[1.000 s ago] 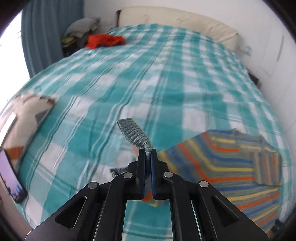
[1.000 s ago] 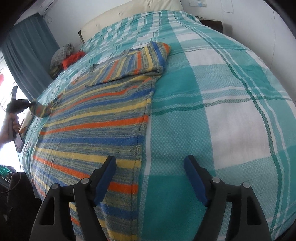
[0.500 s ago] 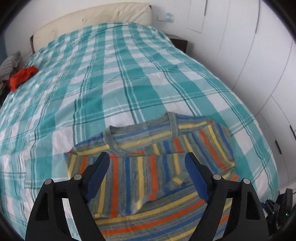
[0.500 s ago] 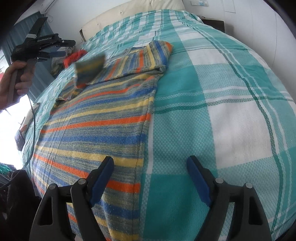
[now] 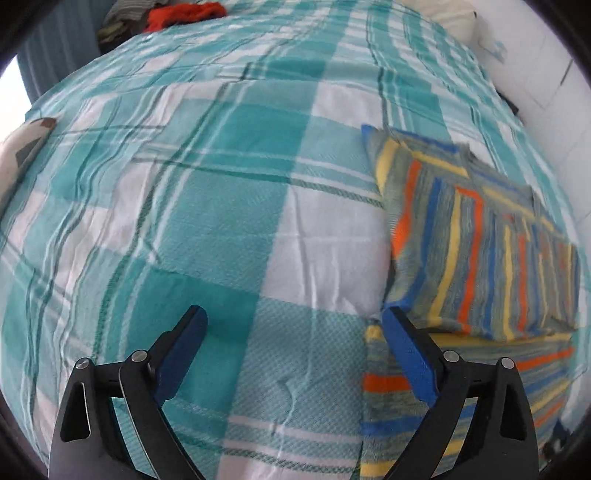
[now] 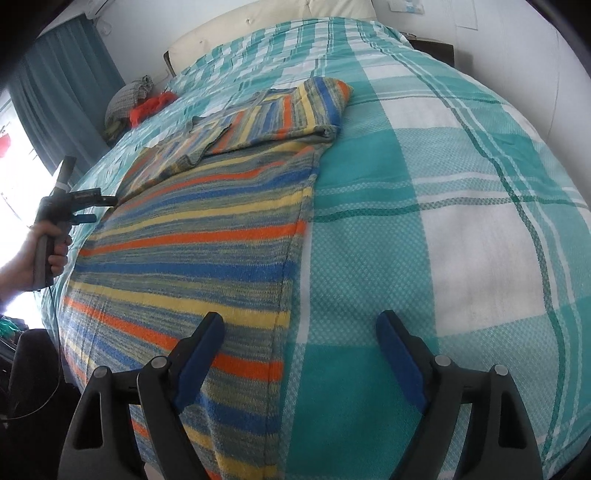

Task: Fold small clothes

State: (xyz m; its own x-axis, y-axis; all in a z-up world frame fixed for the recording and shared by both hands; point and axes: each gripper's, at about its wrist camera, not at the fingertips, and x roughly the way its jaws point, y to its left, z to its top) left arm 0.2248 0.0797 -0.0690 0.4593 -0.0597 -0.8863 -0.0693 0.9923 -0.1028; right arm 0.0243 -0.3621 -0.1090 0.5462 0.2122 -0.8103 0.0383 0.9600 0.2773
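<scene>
The left gripper (image 5: 295, 325) hangs over the teal-and-white checked bedspread (image 5: 207, 206) with its blue-padded jaws spread wide and nothing between them. Just off its right finger lies the striped knit sweater (image 5: 476, 251), blue, orange, yellow and grey, one sleeve folded across the chest so its stripes run crosswise to those of the body beneath. Far ahead of this gripper, toward the left, a red garment (image 5: 184, 13) lies against a pile of other clothes at the bed's edge.

The right gripper (image 6: 299, 332) is likewise spread and empty, low over the bed. Its left finger sits above the sweater's hem corner, its right finger above bare bedspread; whether either touches the cloth I cannot tell. The sweater stretches away ahead and to its left, both sleeves folded in near the collar (image 6: 207, 122). At the far left the person's left hand (image 6: 37, 258) grips the other tool's handle beside the sweater's edge.
</scene>
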